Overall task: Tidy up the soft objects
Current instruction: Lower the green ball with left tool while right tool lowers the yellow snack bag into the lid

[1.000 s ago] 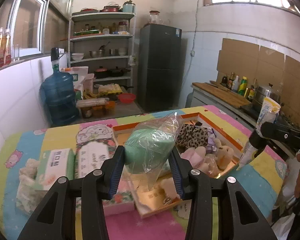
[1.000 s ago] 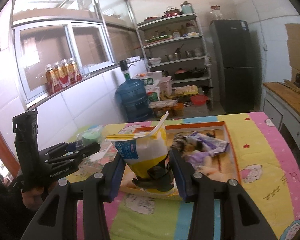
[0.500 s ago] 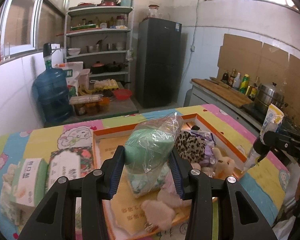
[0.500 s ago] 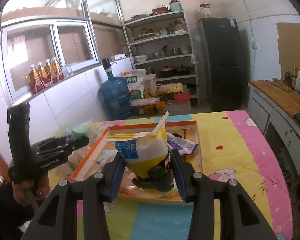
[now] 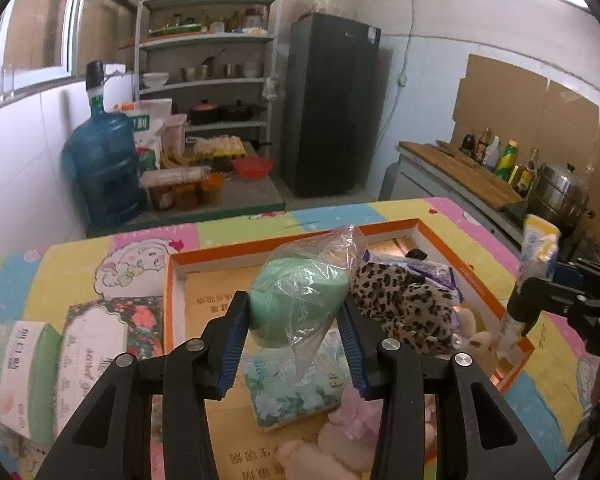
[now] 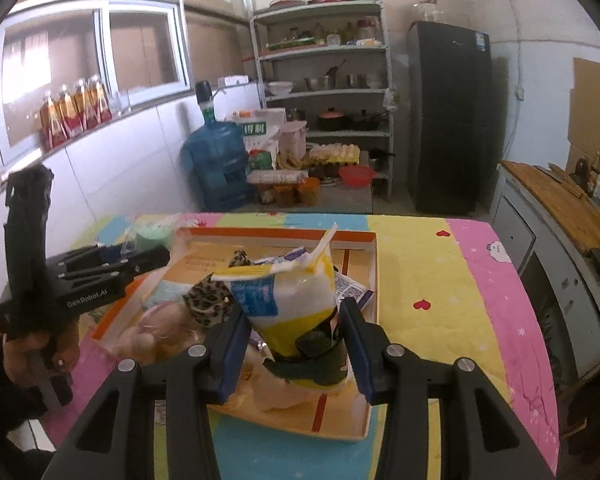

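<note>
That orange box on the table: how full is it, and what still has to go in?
Already in the orange box: a leopard-print pouch and a tissue pack. In hand: the left claw grips a bagged green roll, the right claw a yellow-and-white packet. Left: two tissue packs outside.

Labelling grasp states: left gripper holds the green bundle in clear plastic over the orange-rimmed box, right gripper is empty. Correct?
Not quite. The right gripper is not empty: the right wrist view shows it shut on a white, yellow and blue bag. The left gripper does hold the green bundle over the orange-rimmed box.
</note>
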A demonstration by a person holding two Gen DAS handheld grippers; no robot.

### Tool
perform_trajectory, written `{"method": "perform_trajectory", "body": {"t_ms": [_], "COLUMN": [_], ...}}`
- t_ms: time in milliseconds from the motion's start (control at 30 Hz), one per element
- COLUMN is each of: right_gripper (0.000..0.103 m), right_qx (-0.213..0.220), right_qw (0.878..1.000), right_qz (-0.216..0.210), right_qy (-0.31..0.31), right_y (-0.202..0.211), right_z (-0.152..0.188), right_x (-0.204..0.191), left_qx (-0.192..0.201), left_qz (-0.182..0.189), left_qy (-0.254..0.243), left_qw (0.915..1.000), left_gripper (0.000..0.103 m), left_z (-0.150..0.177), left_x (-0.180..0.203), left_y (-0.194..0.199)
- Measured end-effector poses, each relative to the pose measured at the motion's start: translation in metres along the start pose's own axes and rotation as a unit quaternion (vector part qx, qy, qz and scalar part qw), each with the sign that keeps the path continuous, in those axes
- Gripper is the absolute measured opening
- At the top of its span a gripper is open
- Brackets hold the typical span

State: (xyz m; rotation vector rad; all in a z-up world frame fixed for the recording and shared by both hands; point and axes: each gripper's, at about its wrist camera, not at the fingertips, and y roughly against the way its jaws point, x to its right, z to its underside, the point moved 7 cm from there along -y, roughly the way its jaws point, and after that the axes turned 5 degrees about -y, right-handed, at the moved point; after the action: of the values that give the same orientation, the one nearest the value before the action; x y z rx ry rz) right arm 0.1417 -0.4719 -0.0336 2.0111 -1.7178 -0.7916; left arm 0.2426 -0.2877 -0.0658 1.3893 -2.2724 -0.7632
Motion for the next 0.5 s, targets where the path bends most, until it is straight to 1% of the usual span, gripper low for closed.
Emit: {"method": "perform_trajectory", "body": {"t_ms": [233,333,500], "right_gripper": [0.044,0.044,0.044], "right_qx": [-0.031,-0.035,-0.044], "right_qw": [0.999,0.999,0.999], "right_qz": [-0.014,-0.022,-0.029], "right_qy": [0.009,0.000,-0.008], "right_y": [-0.037,-0.045,-0.055], "right_z": [0.002,0.003,0.009], "right_x": [-0.006,-0.006,-0.005], "left_qx": [-0.030,-0.043,-0.049], "left_qz": [0.006,0.010,0.011], "left_qy": [0.010,0.009,0.005], "left_qw": [0.9995,0.9990,0.9987], "left_gripper": [0.045,0.045,0.046], "left_z": [0.005,0.008,0.009], "left_x": [-0.001,0.000,0.003], "left_y": [-0.024,-0.033,-0.039]}}
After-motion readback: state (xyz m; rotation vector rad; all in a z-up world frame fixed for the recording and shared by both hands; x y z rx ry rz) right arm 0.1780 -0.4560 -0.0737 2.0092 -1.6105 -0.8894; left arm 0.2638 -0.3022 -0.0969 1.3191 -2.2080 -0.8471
